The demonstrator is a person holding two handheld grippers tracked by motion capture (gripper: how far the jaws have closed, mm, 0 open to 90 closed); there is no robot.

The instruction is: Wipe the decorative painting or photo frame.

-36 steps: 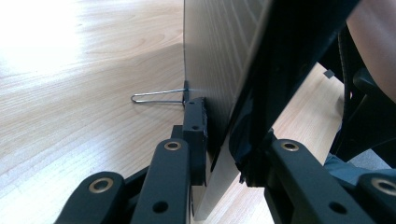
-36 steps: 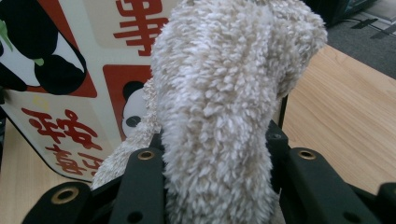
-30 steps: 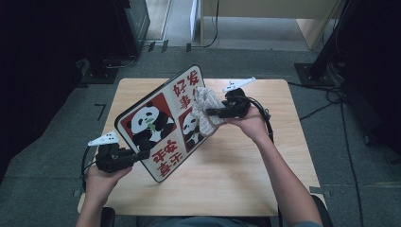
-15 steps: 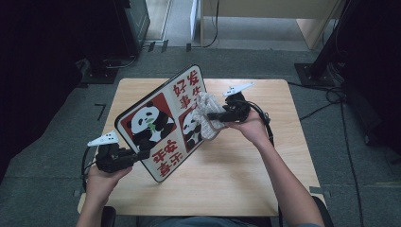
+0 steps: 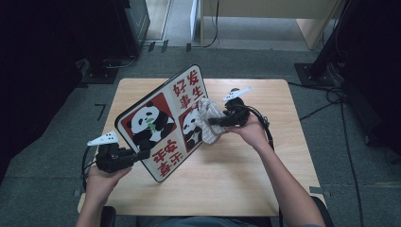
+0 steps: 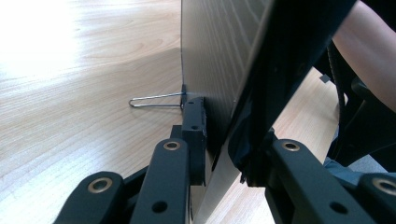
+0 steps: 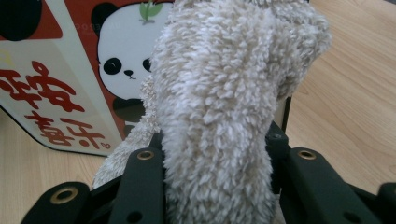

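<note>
A flat board printed with pandas and red characters stands tilted on its lower edge on the wooden table. My left gripper is shut on the board's near left edge; in the left gripper view the jaws clamp the board edge-on, beside a wire stand. My right gripper is shut on a fluffy beige cloth and holds it against the board's right panda panel. In the right gripper view the cloth bulges between the jaws in front of the board.
The table's near and right parts are bare wood. Cables trail from the right gripper across the table. Dark furniture and floor cables surround the table.
My right gripper has moved the cloth slightly down along the board's face. The left gripper and the board have stayed put.
</note>
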